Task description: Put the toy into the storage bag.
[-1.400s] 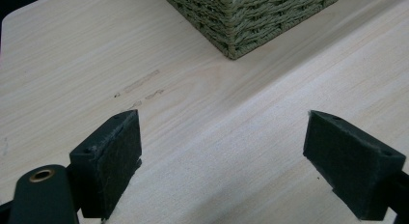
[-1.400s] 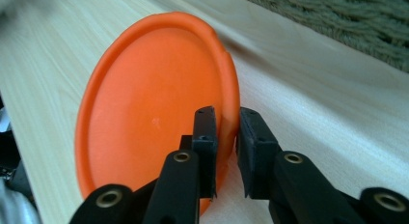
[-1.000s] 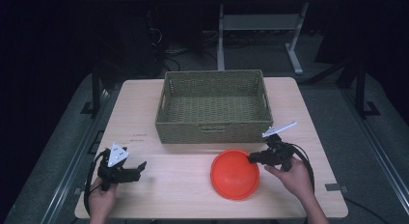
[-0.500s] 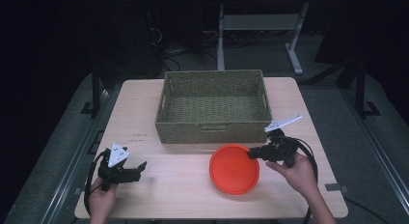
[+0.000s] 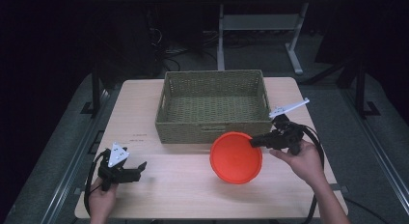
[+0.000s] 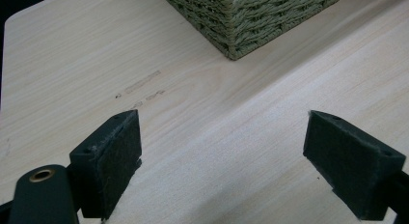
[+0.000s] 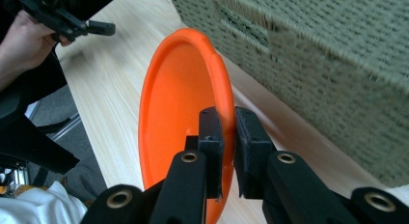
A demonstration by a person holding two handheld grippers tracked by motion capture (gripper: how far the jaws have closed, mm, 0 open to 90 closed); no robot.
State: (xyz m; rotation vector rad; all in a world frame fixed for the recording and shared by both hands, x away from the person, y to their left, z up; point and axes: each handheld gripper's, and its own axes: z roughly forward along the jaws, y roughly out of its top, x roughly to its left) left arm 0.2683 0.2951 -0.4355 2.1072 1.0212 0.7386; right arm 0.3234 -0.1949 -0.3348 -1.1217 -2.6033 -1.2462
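Plate: we now hold the orange plate [image 5: 236, 158] lifted and tilted just in front of the wicker basket [image 5: 212, 132], closer than a second ago.
Right gripper [image 7: 226, 132]: clamped on its rim.
Left gripper [image 5: 135, 170]: spread, empty.
Meaning: we judge basket drop next.

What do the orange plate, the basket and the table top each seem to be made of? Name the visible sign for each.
Orange plate: probably plastic; uniform bright colour, smooth moulded rim with a soft sheen.
Basket: woven fibre, perhaps seagrass or paper cord; braided greenish strands, matte.
Table: pale wood or wood-look laminate; fine grain lines, smooth matte surface. Which one, the look leaves open.
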